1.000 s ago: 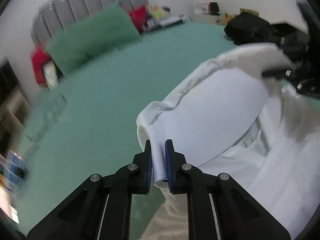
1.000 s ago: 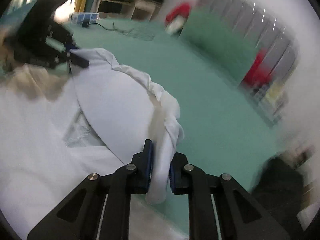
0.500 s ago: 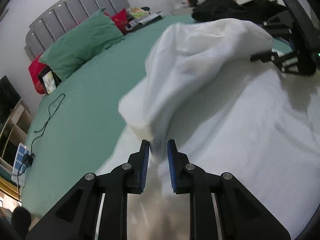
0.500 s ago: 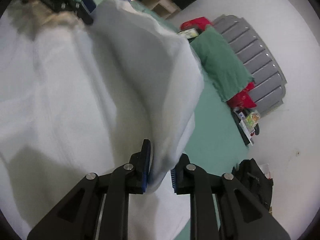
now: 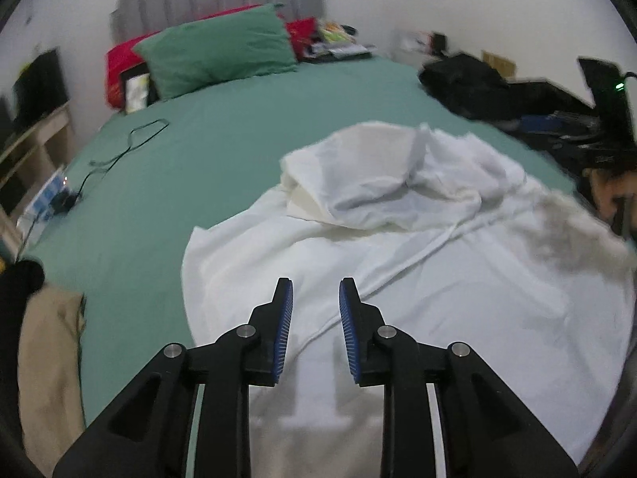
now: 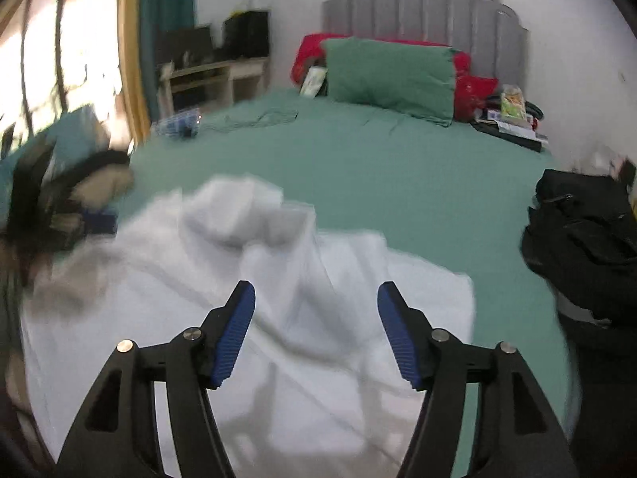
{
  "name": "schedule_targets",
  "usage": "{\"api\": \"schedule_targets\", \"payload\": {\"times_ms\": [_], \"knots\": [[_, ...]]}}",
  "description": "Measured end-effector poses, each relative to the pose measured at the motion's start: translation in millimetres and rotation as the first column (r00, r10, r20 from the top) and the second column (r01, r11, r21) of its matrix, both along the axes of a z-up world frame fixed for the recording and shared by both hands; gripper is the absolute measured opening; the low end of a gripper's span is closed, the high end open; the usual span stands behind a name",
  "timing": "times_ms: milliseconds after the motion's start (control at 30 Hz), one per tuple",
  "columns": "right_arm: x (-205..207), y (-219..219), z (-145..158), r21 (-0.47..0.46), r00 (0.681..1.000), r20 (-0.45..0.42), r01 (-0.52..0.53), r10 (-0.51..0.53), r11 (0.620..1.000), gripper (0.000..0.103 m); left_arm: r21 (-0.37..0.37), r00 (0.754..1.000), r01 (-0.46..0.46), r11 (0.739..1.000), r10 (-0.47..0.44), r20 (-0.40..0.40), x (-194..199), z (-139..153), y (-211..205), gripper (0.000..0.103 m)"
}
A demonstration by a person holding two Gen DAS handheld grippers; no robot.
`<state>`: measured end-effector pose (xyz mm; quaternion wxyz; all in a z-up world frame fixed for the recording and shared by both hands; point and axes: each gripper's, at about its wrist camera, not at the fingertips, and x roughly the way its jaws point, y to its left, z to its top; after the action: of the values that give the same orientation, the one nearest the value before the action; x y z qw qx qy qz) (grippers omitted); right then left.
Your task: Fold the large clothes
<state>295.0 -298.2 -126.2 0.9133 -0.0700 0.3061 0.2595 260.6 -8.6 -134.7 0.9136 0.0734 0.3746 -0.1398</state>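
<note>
- left wrist view: the left gripper (image 5: 314,310) sits at the bottom centre of the frame, jaws opening, blue pads apart and nothing pinched between them, released.
- the white garment (image 5: 418,279) fills the lower right and centre, spread on the green bed sheet (image 5: 223,151), with a rumpled folded-over part heaped at its far end, centre right.
- a green pillow (image 5: 223,55) leans at the grey headboard (image 5: 223,0) in the upper centre, red cushions (image 5: 119,63) behind it.
- a black cable (image 5: 119,151) trails across the sheet at the left; black bags (image 5: 469,79) crowd the upper right edge.
- a beige cloth (image 5: 47,358) lies at the lower left edge.
- right wrist view: the right gripper (image 6: 316,330) is at the bottom centre, jaws opening wide, nothing between the pads, let go.
- the white garment (image 6: 239,318) lies blurred under and beyond it, covering the lower left and centre, its bunched top just above the fingertips.
- the other gripper (image 6: 59,215) shows as a dark blur at the left edge.
- green pillow (image 6: 390,75) and headboard (image 6: 422,12) sit at the upper centre, a black bag (image 6: 589,247) at the right.
</note>
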Motion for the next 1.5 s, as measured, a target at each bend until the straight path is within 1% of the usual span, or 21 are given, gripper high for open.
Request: {"api": "schedule_targets", "payload": {"times_ms": [67, 133, 233, 300, 333, 367, 433, 500, 633, 700, 733, 767, 800, 900, 967, 1033, 1133, 1233, 1367, 1400, 1500], "knots": [[24.2, 24.5, -2.1, 0.026, 0.999, -0.021, 0.046, -0.045, 0.999, 0.064, -0.043, 0.999, -0.036, 0.998, 0.035, -0.007, -6.0, 3.2, 5.6, 0.032], [41.1, 45.1, -8.8, 0.070, 0.996, -0.055, 0.067, -0.063, 0.995, 0.064, -0.075, 0.998, -0.068, 0.995, 0.068, -0.002, -17.2, 4.0, 12.7, 0.034], [84.4, 71.3, -17.8, 0.253, 0.974, -0.223, 0.084, -0.026, 0.964, 0.064, -0.125, 0.994, -0.110, 0.986, 0.109, -0.018, -18.8, -1.9, 30.0, 0.034], [95.8, 87.4, -28.4, 0.231, 0.959, -0.278, 0.120, -0.053, 0.965, 0.064, -0.153, 0.989, -0.148, 0.977, 0.143, -0.040, -18.6, -10.2, 44.1, 0.034], [99.9, 93.4, -36.0, 0.200, 0.948, -0.310, 0.136, -0.069, 0.970, 0.046, -0.162, 0.987, -0.161, 0.974, 0.154, -0.052, -18.4, -14.2, 50.4, 0.034], [99.9, 97.6, -43.9, 0.193, 0.936, -0.349, 0.128, -0.054, 0.973, 0.005, -0.173, 0.983, -0.178, 0.969, 0.168, -0.069, -18.7, -18.7, 58.1, 0.034], [87.1, 101.8, -53.0, 0.158, 0.924, -0.380, 0.120, -0.052, 0.980, 0.005, -0.203, 0.977, -0.208, 0.957, 0.192, -0.098, -19.9, -23.1, 70.1, 0.034], [65.9, 100.1, -55.9, 0.177, 0.917, -0.398, 0.106, -0.027, 0.979, 0.005, -0.249, 0.971, -0.232, 0.941, 0.210, -0.109, -21.0, -20.2, 77.4, 0.034], [22.0, 102.8, -59.1, 0.111, 0.924, -0.379, 0.106, -0.057, 0.988, 0.009, -0.271, 0.976, -0.217, 0.938, 0.203, -0.082, -29.6, -11.7, 76.5, 0.034], [7.2, 104.3, -62.8, 0.101, 0.923, -0.377, 0.124, -0.078, 0.987, 0.028, -0.265, 0.978, -0.207, 0.942, 0.190, -0.089, -35.2, -12.7, 73.4, 0.034], [0.8, 105.0, -65.8, 0.104, 0.914, -0.397, 0.132, -0.081, 0.986, 0.046, -0.266, 0.979, -0.200, 0.943, 0.181, -0.096, -36.3, -13.5, 72.1, 0.034], [-4.0, 106.7, -69.6, 0.118, 0.905, -0.418, 0.137, -0.076, 0.984, 0.054, -0.266, 0.979, -0.198, 0.943, 0.177, -0.102, -38.0, -14.2, 70.7, 0.034], [-12.1, 110.3, -70.7, 0.124, 0.901, -0.429, 0.133, -0.068, 0.983, 0.056, -0.265, 0.978, -0.201, 0.943, 0.178, -0.106, -39.5, -14.4, 70.1, 0.034], [-28.8, 127.0, -74.0, 0.052, 0.896, -0.440, 0.097, -0.064, 0.994, 0.058, -0.282, 0.978, -0.202, 0.938, 0.178, -0.110, -43.6, -13.2, 68.8, 0.034], [-39.1, 133.4, -70.5, 0.018, 0.903, -0.425, 0.070, -0.056, 0.997, 0.058, -0.272, 0.979, -0.198, 0.942, 0.177, -0.101, -45.6, -11.5, 68.5, 0.034], [-50.1, 131.2, -59.2, 0.012, 0.927, -0.370, 0.066, -0.057, 0.998, 0.058, -0.259, 0.979, -0.200, 0.945, 0.183, -0.090, -48.3, -9.9, 69.5, 0.034], [-55.6, 115.8, -35.2, 0.015, 0.964, -0.243, 0.115, -0.108, 0.993, 0.058, -0.262, 0.976, -0.213, 0.941, 0.195, -0.093, -53.6, -10.9, 75.8, 0.034], [-38.8, 96.2, -22.3, 0.023, 0.965, -0.177, 0.200, -0.193, 0.979, 0.059, -0.261, 0.970, -0.238, 0.936, 0.218, -0.103, -58.7, -14.5, 82.9, 0.034], [-3.9, 79.9, -34.8, 0.033, 0.944, -0.208, 0.270, -0.257, 0.962, 0.059, -0.241, 0.964, -0.258, 0.936, 0.234, -0.123, -57.3, -20.2, 86.5, 0.034], [1.9, 77.0, -42.5, 0.029, 0.933, -0.235, 0.287, -0.273, 0.957, 0.059, -0.239, 0.965, -0.257, 0.936, 0.233, -0.125, -57.0, -20.9, 86.6, 0.034], [10.7, 67.5, -72.5, 0.042, 0.877, -0.391, 0.320, -0.279, 0.946, 0.059, -0.235, 0.964, -0.258, 0.937, 0.232, -0.132, -58.2, -23.0, 86.8, 0.034]]}}
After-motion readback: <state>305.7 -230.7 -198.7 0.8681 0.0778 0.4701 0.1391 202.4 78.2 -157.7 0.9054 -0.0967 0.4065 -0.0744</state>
